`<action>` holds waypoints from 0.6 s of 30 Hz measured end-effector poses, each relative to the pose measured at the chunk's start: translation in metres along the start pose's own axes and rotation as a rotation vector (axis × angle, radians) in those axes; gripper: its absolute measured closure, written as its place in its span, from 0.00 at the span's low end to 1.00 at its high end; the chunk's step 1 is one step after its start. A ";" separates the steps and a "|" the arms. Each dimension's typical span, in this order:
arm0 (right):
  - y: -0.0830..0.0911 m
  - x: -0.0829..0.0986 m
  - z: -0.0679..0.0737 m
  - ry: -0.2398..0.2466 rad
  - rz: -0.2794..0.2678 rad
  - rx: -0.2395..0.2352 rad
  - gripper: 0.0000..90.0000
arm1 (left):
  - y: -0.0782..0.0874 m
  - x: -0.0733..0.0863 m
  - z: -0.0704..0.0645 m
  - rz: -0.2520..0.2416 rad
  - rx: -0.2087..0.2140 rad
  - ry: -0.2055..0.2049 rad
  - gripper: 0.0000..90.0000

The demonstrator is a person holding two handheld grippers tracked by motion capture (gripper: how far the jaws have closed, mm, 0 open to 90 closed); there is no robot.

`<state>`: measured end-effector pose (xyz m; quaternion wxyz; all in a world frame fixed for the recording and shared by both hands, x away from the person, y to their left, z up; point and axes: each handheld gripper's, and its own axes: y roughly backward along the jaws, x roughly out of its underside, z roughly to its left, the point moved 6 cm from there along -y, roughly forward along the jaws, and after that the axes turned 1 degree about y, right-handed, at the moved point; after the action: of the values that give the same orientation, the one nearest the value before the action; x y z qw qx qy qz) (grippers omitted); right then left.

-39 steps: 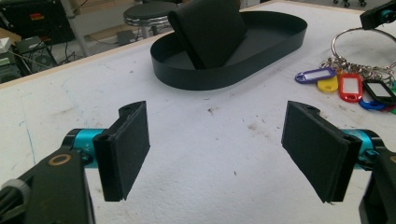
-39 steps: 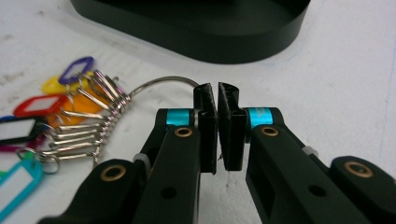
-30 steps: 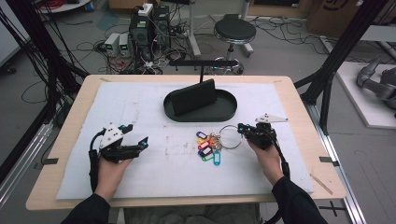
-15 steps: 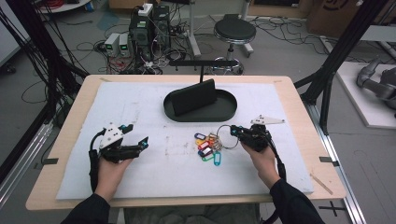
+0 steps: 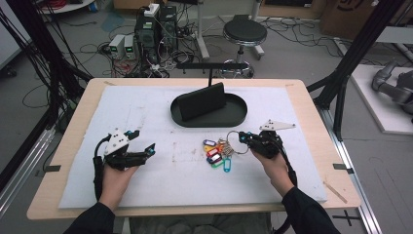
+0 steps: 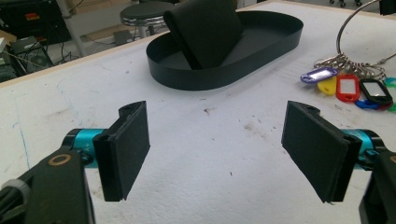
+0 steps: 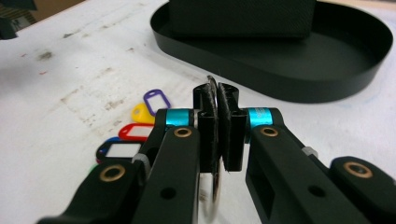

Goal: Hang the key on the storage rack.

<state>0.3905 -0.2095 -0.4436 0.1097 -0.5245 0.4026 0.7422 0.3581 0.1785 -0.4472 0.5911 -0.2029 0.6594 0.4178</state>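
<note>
The right gripper (image 7: pixel 218 135) is pinched tight on the ring (image 5: pixel 234 138) of the keys (image 5: pixel 216 152). The tags lie on the mat, to its left. The tray (image 5: pixel 236 117) sits just behind, a short lift away. The left gripper (image 5: pixel 144 150) is wide open and holds nothing, well apart.

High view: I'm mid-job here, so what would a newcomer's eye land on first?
First the bunch of coloured key tags fanned out on the white mat at table centre, strung on a metal ring that the right gripper has its jaws shut on. Behind them sits the black oval tray with a dark slab standing inside. At the left, the left gripper is held with its jaws wide open and nothing between them.
</note>
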 end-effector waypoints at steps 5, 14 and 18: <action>0.003 -0.008 0.004 0.034 -0.001 -0.019 0.97 | 0.000 0.000 0.000 0.001 0.004 -0.003 0.26; 0.014 -0.028 0.007 0.076 -0.030 -0.076 0.98 | -0.003 0.001 -0.003 0.004 0.020 0.001 0.26; 0.020 -0.037 0.007 0.092 -0.049 -0.092 0.98 | -0.003 0.001 -0.003 0.001 0.021 0.003 0.26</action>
<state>0.3896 -0.2080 -0.4010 0.0849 -0.5720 0.3599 0.7322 0.3584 0.1748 -0.4488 0.5920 -0.1971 0.6647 0.4109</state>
